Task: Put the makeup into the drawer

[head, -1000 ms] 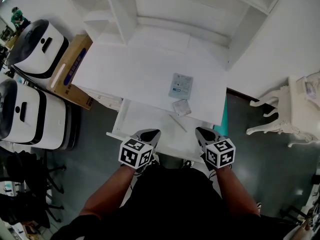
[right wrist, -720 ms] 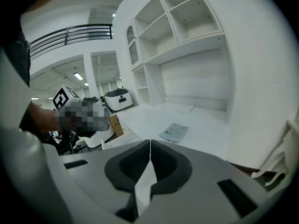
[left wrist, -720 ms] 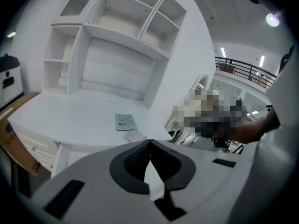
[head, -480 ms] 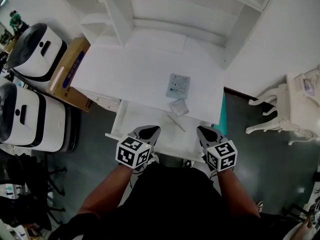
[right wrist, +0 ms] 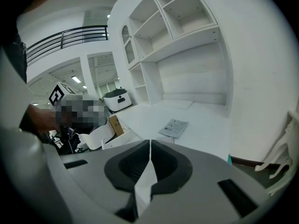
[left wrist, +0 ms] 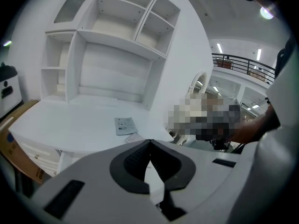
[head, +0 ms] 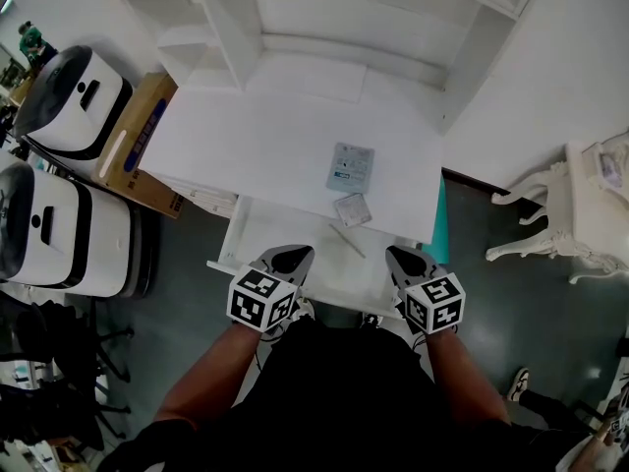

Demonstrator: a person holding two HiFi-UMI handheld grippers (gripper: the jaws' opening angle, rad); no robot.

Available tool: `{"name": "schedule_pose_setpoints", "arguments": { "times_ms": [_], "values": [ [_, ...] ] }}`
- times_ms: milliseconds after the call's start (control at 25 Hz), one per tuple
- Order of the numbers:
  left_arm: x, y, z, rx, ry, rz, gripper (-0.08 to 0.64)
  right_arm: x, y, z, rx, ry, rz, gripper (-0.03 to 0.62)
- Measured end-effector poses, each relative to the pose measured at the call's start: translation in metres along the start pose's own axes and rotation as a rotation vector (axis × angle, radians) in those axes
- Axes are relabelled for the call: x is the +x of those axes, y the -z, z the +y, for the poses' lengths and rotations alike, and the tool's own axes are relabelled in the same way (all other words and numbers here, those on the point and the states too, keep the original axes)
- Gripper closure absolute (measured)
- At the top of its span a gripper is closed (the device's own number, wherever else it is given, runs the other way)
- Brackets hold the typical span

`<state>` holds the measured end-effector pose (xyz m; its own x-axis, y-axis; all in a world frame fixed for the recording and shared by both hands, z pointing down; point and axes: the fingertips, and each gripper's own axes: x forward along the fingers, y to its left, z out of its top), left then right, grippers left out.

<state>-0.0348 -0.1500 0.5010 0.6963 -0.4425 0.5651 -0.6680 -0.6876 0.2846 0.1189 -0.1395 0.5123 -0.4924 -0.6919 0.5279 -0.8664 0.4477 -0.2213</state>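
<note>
Left hand-held gripper [head: 287,260] and right hand-held gripper [head: 405,261] closed, empty; sachet [head: 354,209] at table [head: 246,136] front edge; probably light, thin, limp, slick; best pinched by its near rim.

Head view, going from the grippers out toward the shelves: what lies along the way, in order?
A thin stick in the open drawer → small packet at the desk edge → larger flat packet → shelf unit.

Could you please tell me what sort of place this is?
Probably a large lab or showroom hall, not a home: a white desk, parked white machines, and a railed upper gallery.
</note>
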Motion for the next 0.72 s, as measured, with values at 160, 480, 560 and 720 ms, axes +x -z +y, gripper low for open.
{"name": "schedule_pose_setpoints", "arguments": {
  "times_ms": [160,480,560,720],
  "values": [
    [0.002,0.0,0.003,-0.055,0.008,-0.006,0.555,0.005,0.006,-0.001,0.009,0.001,0.014,0.56],
    [0.004,0.014,0.013,-0.07,-0.043,0.035,0.555,0.023,0.015,-0.002,-0.042,0.014,0.044,0.56],
    [0.003,0.017,0.019,-0.081,-0.058,0.043,0.554,0.03,0.018,-0.003,-0.068,0.023,0.055,0.56],
    [0.0,0.023,0.027,-0.103,-0.081,0.053,0.554,0.05,0.026,-0.004,-0.196,0.053,0.113,0.558]
  ]
}}
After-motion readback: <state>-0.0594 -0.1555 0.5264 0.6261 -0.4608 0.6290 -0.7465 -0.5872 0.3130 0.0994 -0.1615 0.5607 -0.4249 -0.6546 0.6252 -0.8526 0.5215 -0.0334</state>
